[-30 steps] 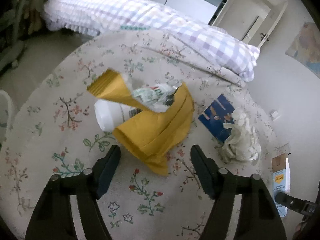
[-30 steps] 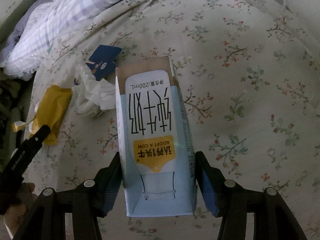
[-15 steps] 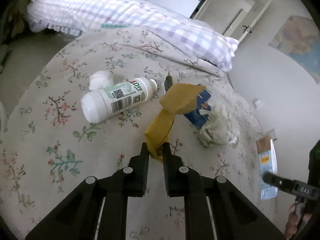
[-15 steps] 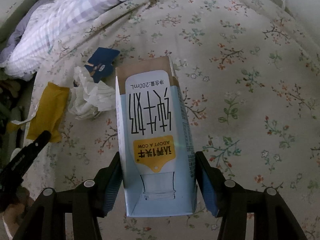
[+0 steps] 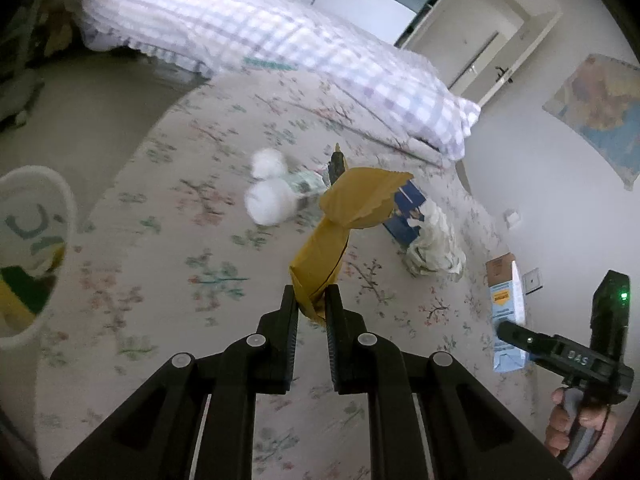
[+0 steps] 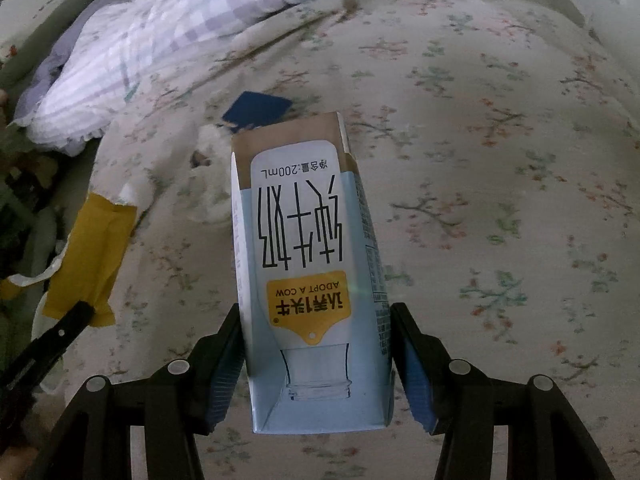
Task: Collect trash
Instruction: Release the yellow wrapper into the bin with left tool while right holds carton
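Note:
My left gripper [image 5: 311,295] is shut on the lower end of a yellow paper wrapper [image 5: 348,208], which hangs lifted above the floral bedspread [image 5: 180,240]. The same wrapper [image 6: 94,256] shows at the left of the right wrist view, with a left gripper finger [image 6: 44,344] below it. My right gripper [image 6: 316,312] is shut on a light-blue milk carton [image 6: 304,260], held off the bed. From the left wrist view the carton [image 5: 506,312] appears at the far right. A white bottle [image 5: 272,200], a blue packet [image 5: 408,216] and a crumpled white tissue [image 5: 434,246] lie on the bed.
A white bin [image 5: 36,248] with coloured trash inside stands at the left edge, beside the bed. A checked pillow [image 5: 280,44] lies along the far side of the bed. A person's hand [image 5: 568,428] holds the right gripper's handle. A wall [image 5: 540,184] runs along the right.
My left gripper went from open to shut on the yellow wrapper and lifted it, which uncovered the white bottle. The bin has come into view at the left. The right gripper still holds the carton.

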Demonstrator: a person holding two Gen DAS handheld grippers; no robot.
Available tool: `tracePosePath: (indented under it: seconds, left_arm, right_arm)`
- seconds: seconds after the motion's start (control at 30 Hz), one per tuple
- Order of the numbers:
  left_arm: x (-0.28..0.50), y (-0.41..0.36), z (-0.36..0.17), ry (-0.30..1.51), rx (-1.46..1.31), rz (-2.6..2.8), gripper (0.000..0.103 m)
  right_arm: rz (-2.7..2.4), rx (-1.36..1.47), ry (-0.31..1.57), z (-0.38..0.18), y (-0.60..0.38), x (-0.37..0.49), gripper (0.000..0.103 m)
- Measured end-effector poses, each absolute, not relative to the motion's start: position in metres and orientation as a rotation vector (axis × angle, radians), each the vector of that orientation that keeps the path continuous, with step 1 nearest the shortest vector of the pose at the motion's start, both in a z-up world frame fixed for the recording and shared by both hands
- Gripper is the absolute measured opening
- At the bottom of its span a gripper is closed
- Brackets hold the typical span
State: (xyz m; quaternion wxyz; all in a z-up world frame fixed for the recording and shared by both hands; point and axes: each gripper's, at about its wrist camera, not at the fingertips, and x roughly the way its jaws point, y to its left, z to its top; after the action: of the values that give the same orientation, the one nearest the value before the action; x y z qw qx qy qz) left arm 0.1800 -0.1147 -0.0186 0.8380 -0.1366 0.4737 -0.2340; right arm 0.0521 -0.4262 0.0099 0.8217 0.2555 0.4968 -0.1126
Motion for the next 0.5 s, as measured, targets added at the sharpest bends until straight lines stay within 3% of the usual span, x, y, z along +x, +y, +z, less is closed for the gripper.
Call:
tracePosePath:
  seconds: [0.5]
  left_arm:
    - [0.169, -0.001, -0.005, 0.957, -0.321, -0.362, 0.014]
  right_arm:
    - [-0.158, 0.486, 1.067, 0.008, -0.356, 0.079, 0.061]
